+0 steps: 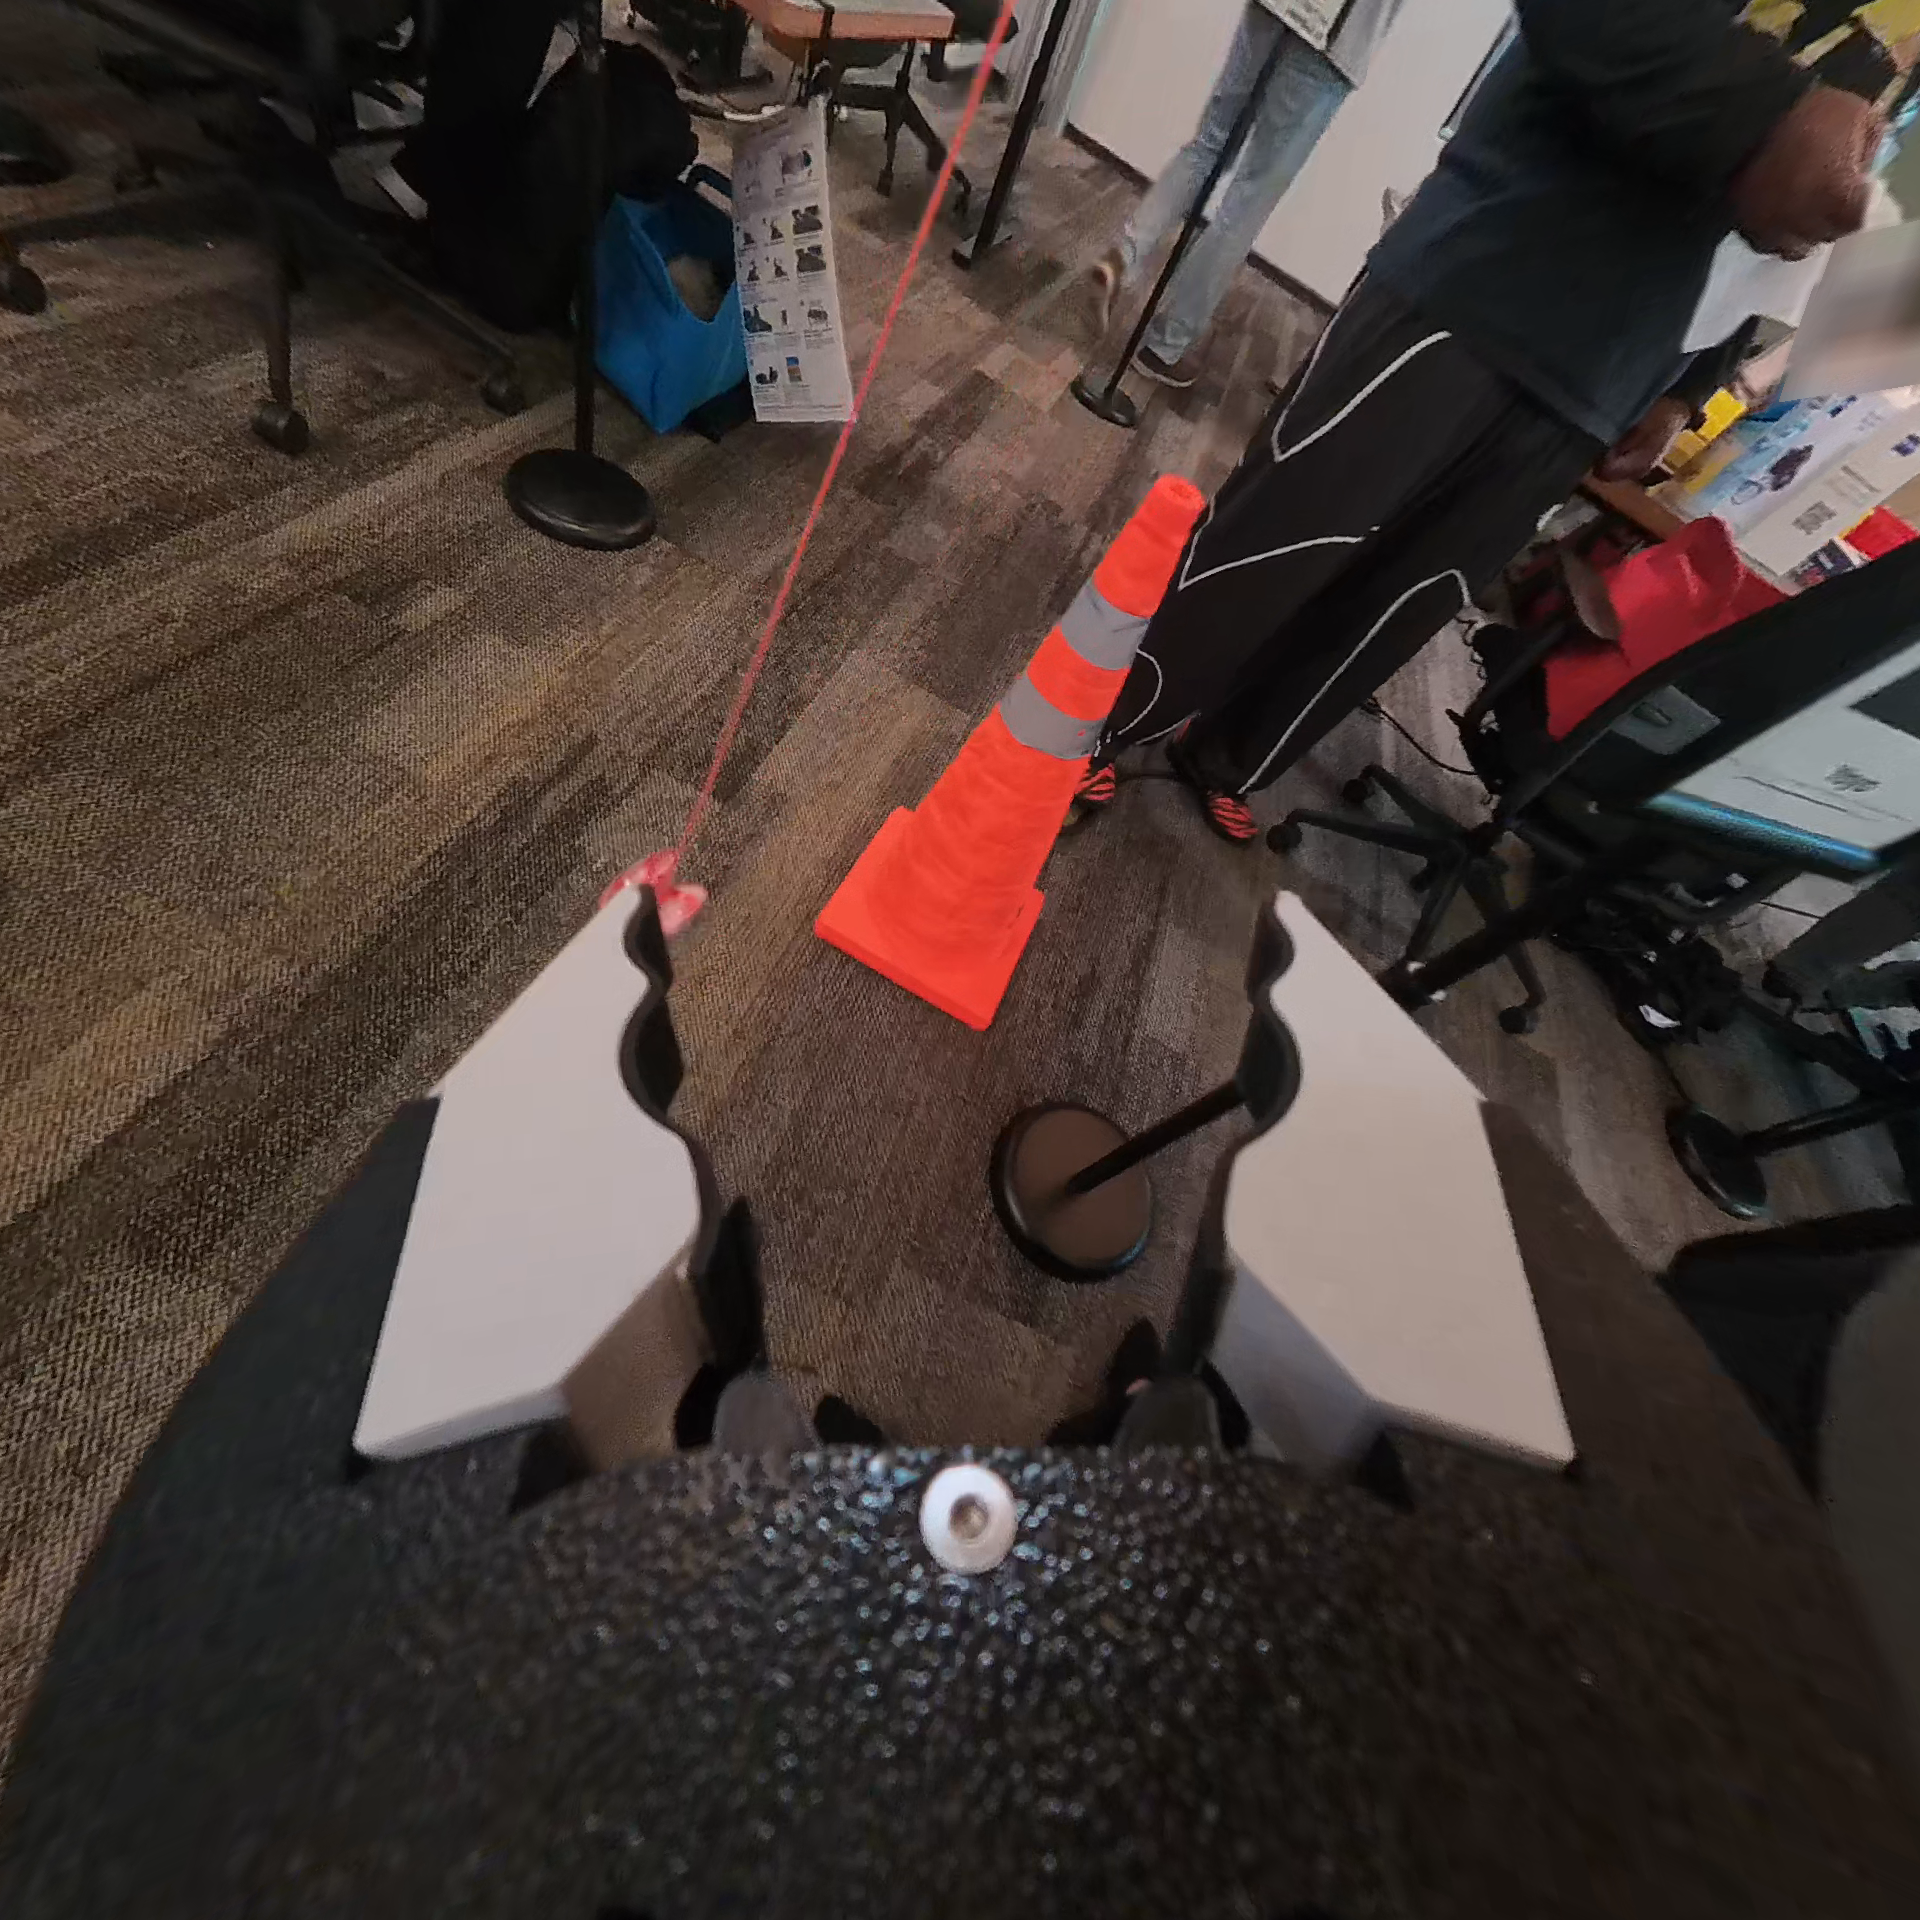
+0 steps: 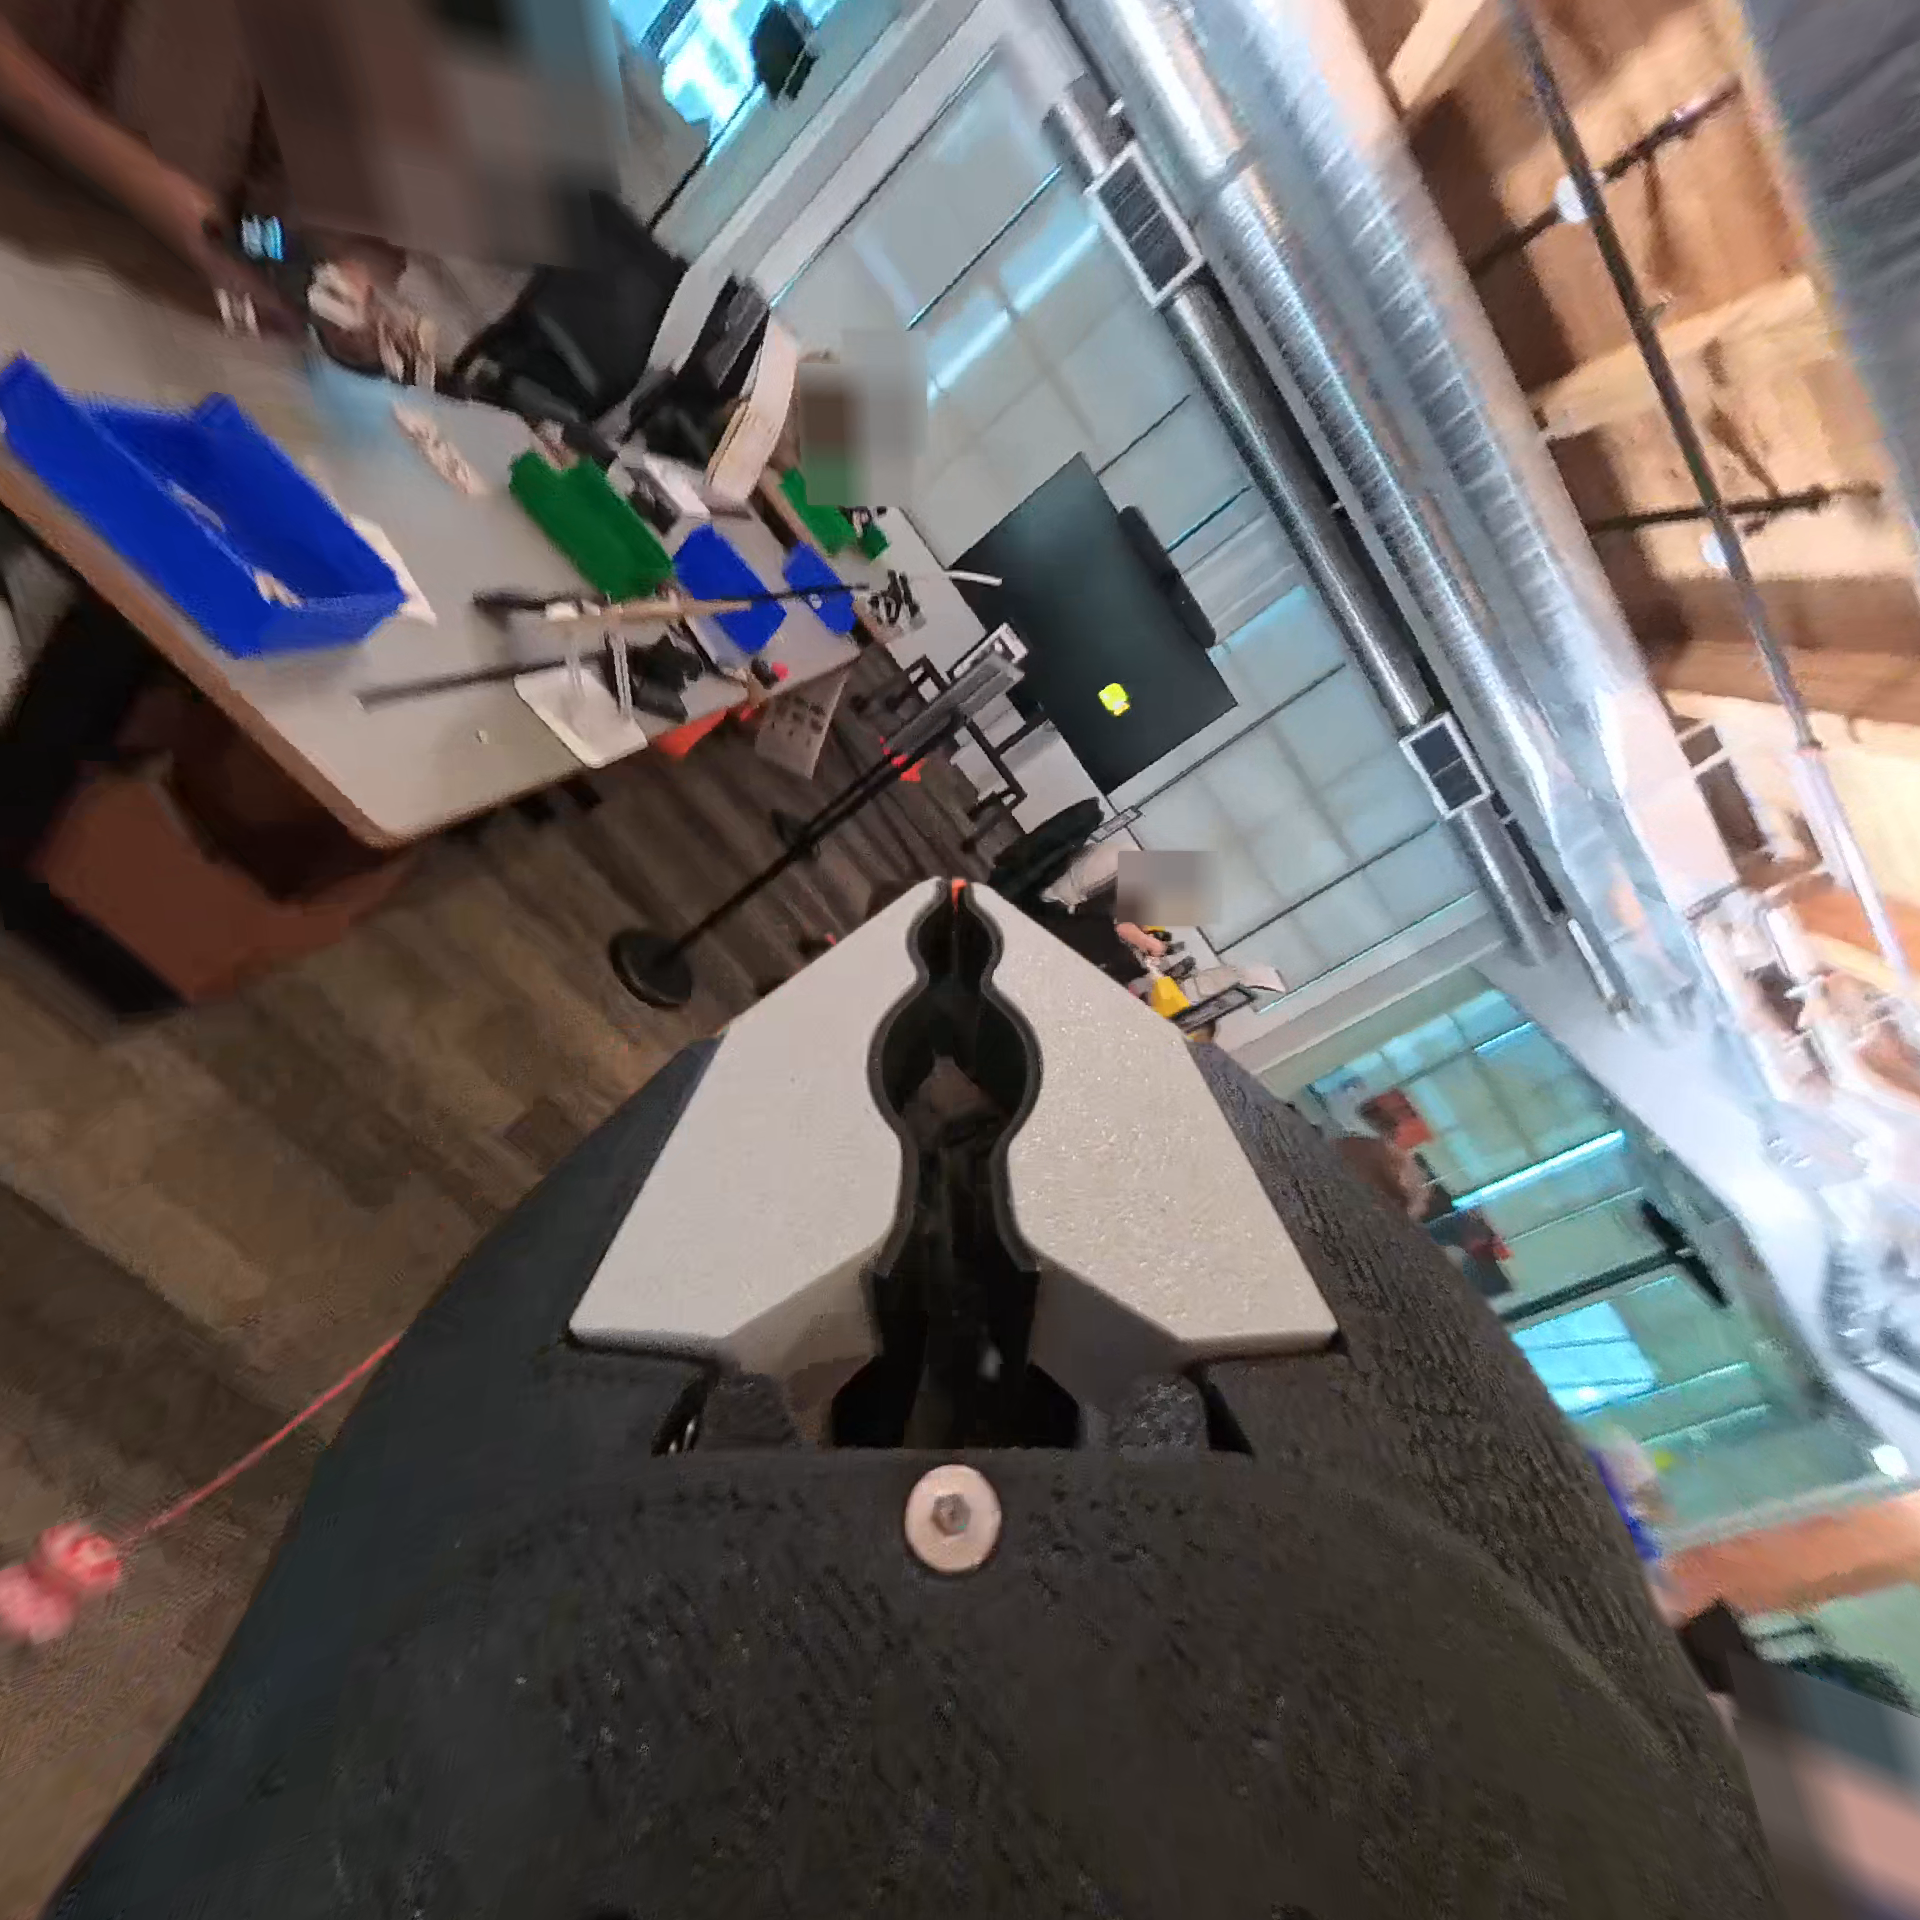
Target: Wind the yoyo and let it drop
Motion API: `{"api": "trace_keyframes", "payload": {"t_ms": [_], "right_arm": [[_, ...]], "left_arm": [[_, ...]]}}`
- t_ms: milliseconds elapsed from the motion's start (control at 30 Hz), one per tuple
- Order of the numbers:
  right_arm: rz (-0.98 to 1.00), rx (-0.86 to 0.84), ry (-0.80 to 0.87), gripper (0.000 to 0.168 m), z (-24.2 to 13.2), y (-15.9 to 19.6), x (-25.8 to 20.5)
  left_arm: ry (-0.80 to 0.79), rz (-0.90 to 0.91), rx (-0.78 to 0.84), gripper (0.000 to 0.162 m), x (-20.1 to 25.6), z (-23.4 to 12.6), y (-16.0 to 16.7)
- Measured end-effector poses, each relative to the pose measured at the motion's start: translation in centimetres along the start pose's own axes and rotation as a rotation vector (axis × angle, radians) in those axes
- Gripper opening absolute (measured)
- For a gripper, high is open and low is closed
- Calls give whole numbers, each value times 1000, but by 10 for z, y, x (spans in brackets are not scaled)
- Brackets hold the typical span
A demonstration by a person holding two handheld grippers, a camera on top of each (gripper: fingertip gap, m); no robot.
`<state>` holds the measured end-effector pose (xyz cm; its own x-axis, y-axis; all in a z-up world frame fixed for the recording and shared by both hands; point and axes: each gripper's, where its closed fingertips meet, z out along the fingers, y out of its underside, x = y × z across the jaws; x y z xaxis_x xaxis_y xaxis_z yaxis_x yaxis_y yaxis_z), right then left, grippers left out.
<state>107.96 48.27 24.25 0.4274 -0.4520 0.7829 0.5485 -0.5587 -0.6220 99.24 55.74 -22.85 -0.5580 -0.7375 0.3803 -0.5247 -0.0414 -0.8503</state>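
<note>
Between the fingers of the right gripper [image 2: 957, 902], which are pressed together, a sliver of red shows at the very tips; I judge they pinch the upper end of the red string [image 1: 831, 457]. From under that gripper's body the string slants down to the far left of the right wrist view, ending at the red yoyo [image 2: 57, 1579], which is blurred and hangs above the carpet [image 2: 260, 1195].

Seen from the left gripper [image 1: 956, 925], the fingers are spread wide and hold nothing. The yoyo sits just at the tip of the left finger, whether touching or merely behind it I cannot tell, with the string running taut up and away to the top of the view. An orange cone [image 1: 1018, 748] and a black stand base [image 1: 1075, 1190] stand on the carpet farther off, beside a person's dark trouser legs [image 1: 1320, 582].

The yoyo looks fully let out, so the drop seems done or a fresh winding is due. Next, the open left gripper would need to centre on the yoyo, close on it, and turn it to take up string while the right keeps its pinch.
</note>
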Motion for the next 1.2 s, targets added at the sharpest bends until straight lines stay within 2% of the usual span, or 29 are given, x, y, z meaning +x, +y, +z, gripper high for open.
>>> {"api": "trace_keyframes", "payload": {"t_ms": [67, 200, 267, 433, 567, 667, 800, 933, 1067, 1200], "right_arm": [[-60, 1, 13, 0, 8, -11, 14], [-66, 75, 101, 0, 13, -59, 73], [-132, 62, 138, 0, 17, -74, 97], [-248, 33, 204, 0, 22, -117, 148], [-287, -21, 241, 0, 28, -130, 179], [-313, -73, 229, 0, 34, -125, 186], [-344, -90, 228, 0, 38, -123, 190], [-337, -62, 224, 0, 41, -129, 193], [-307, -22, 204, 0, 42, -135, 196], [-193, 38, 96, 0, 44, -144, 186]], "left_arm": [[-25, 1, 9, 114, -8, 19, 8], [-86, 1, -34, 127, -33, 60, 33], [-94, -23, -46, 132, -41, 80, 41], [-65, -101, 7, 142, -46, 117, 28], [-72, -62, 88, 146, -43, 116, 0], [-61, -40, 106, 146, -43, 102, -3], [-62, 1, 23, 146, -45, 89, 35], [-61, -48, -62, 149, -41, 83, 81], [-59, -74, -97, 151, -34, 80, 106], [-50, -66, -130, 151, -23, 79, 128]]}}
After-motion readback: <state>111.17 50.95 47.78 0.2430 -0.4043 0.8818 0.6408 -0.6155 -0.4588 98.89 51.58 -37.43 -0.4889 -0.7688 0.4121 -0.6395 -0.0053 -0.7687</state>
